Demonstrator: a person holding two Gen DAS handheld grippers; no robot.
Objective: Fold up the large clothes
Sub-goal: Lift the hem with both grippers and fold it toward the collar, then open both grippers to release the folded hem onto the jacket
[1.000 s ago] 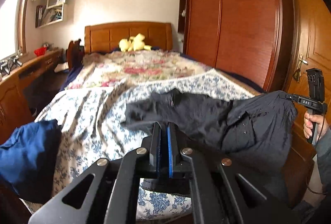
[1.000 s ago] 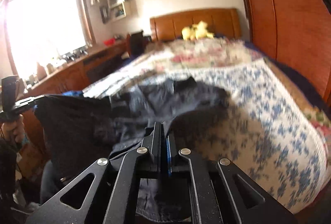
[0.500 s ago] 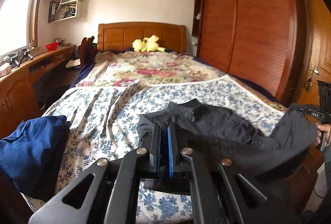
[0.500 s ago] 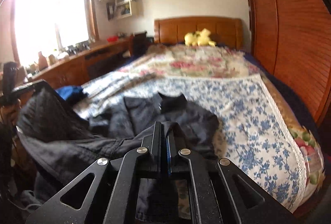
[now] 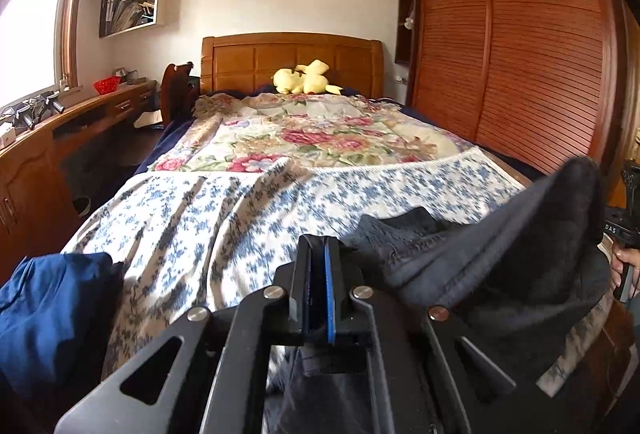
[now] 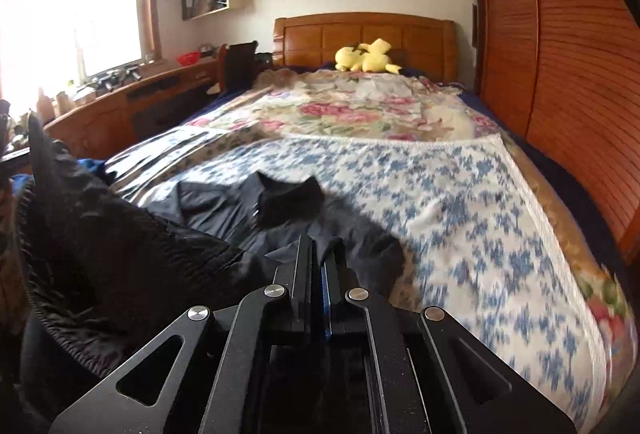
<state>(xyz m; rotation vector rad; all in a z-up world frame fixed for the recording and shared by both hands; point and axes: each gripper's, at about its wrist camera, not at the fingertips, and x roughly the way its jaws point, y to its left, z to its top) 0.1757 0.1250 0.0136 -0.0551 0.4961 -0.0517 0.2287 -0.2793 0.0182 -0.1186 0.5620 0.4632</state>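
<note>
A dark shirt [image 6: 224, 209] lies on the near end of the bed, collar [image 6: 288, 193] pointing at the headboard. Its near edge is lifted and stretched between my two grippers. In the left wrist view my left gripper [image 5: 318, 250] is shut, with dark cloth hanging under the jaws, and the shirt [image 5: 500, 258] rises to the right towards my right gripper's body [image 5: 616, 228], held by a hand. In the right wrist view my right gripper [image 6: 316, 248] is shut on the same edge. The cloth climbs left to a peak by my left gripper [image 6: 12, 157].
The bed carries a blue-flowered cover [image 5: 240, 218] and a rose-patterned quilt [image 5: 320, 129]. A blue garment [image 5: 52, 314] is bunched at the near left corner. A yellow plush toy [image 5: 304, 79] lies by the headboard. A wooden wardrobe [image 5: 520, 53] stands right, a desk [image 5: 40, 153] left.
Both grippers drew back towards the foot of the bed and sank a little, dragging the shirt with them. The shirt's body now lies flatter, collar spread on the cover.
</note>
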